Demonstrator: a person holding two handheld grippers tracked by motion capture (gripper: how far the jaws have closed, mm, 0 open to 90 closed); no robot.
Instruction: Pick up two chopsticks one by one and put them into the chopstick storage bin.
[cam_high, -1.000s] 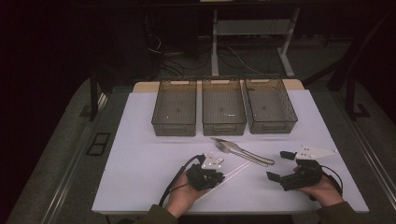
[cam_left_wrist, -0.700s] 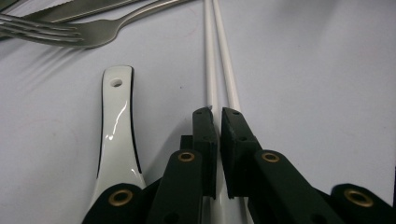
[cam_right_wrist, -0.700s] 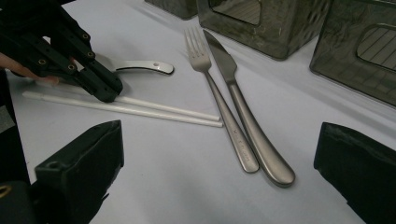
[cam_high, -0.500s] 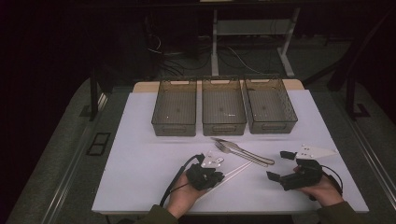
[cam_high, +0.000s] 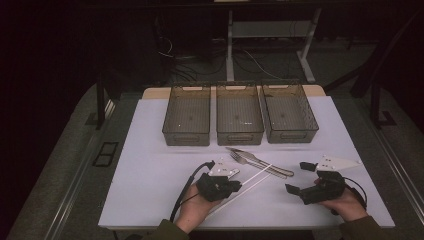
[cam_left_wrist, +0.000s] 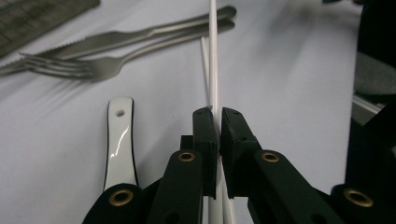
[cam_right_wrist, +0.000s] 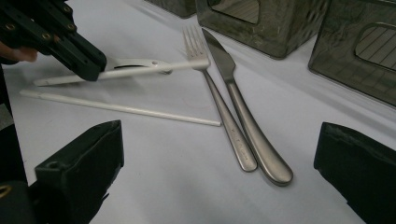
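Pinching one white chopstick (cam_left_wrist: 213, 60) near its end, the left gripper (cam_left_wrist: 218, 119) risks it swivelling or slipping; the right gripper (cam_right_wrist: 217, 154) waits, jaws wide apart and empty.

A thin white chopstick (cam_left_wrist: 213, 56) is lifted off the table, its twin (cam_right_wrist: 121, 108) lying flat below.

Dim overhead view (dark surroundings)

White chopstick (cam_left_wrist: 213, 56), silver fork (cam_right_wrist: 219, 98), black gripper (cam_left_wrist: 218, 122)
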